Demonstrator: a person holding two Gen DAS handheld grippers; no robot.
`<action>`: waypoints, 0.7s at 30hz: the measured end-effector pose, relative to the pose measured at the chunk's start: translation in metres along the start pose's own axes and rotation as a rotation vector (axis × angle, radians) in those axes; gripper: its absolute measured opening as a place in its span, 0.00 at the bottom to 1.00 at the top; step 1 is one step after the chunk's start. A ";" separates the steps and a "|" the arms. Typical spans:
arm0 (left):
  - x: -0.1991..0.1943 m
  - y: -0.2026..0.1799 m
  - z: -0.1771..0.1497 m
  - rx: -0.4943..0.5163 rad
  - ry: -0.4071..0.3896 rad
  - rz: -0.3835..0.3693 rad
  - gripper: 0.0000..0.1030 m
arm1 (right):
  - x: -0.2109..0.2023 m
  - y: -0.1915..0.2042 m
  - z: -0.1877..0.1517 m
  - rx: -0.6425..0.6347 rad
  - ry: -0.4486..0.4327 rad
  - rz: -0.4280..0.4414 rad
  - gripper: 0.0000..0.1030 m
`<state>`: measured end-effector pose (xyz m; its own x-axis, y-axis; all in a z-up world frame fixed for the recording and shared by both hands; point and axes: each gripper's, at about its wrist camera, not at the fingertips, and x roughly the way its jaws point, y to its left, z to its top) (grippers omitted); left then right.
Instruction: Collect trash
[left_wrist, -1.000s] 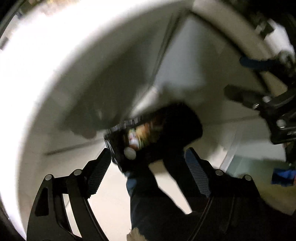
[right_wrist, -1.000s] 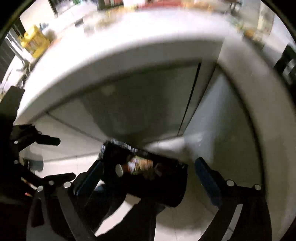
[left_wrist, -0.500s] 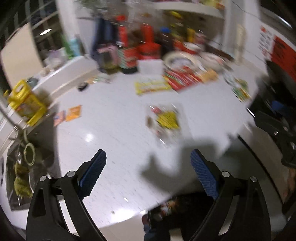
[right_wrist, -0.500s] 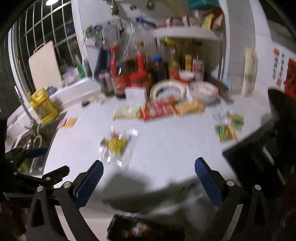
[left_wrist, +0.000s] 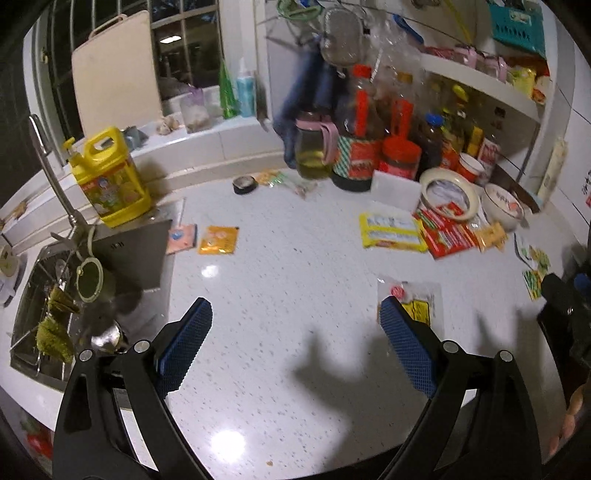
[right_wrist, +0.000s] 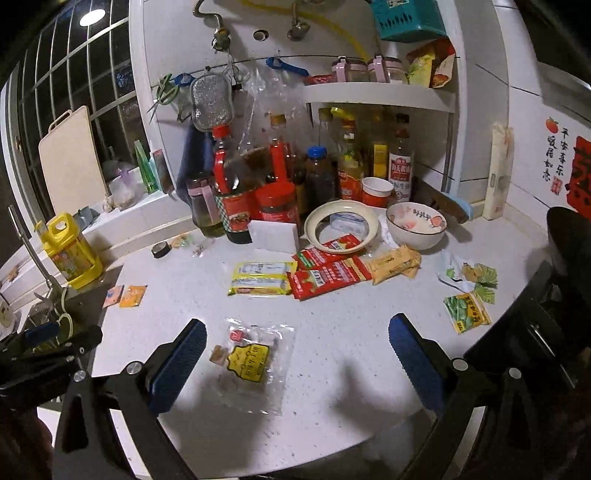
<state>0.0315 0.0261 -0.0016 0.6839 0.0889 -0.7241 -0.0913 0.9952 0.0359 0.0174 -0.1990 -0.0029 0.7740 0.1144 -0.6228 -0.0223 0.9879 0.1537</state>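
Wrappers lie scattered on the white counter (left_wrist: 288, 266). A clear packet with a yellow label (right_wrist: 253, 360) lies between my right gripper's (right_wrist: 295, 350) blue pads, lower than them; that gripper is open and holds nothing. In the left wrist view the same packet (left_wrist: 417, 299) sits just behind the right pad of my left gripper (left_wrist: 295, 332), which is open and empty above bare counter. Farther back lie a yellow packet (right_wrist: 262, 282), red sachets (right_wrist: 328, 271), beige sticks (right_wrist: 393, 264), green-printed wrappers (right_wrist: 467, 295) and two small orange sachets (left_wrist: 218, 240).
A sink (left_wrist: 55, 295) with a tap and a yellow detergent jug (left_wrist: 110, 181) is at the left. Sauce bottles (right_wrist: 273, 192), a bowl (right_wrist: 415, 223), a tape roll (right_wrist: 341, 225) and a shelf crowd the back wall. The counter's rounded edge runs along the front.
Both grippers rose from beside the cabinet front, where a black trash bag showed between the fingers, to above the counter. The bag is out of view now.
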 end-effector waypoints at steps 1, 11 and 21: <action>0.000 0.001 0.002 -0.002 -0.004 0.002 0.87 | 0.000 0.002 0.002 0.005 0.005 0.004 0.95; 0.000 0.006 0.010 -0.020 -0.010 -0.006 0.87 | 0.000 0.015 0.007 -0.024 0.014 -0.011 0.95; 0.000 0.003 0.013 -0.012 -0.006 -0.004 0.87 | -0.001 0.009 0.005 -0.022 0.018 -0.031 0.95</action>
<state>0.0411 0.0298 0.0072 0.6888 0.0855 -0.7199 -0.0974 0.9949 0.0249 0.0191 -0.1910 0.0028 0.7630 0.0857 -0.6408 -0.0130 0.9930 0.1173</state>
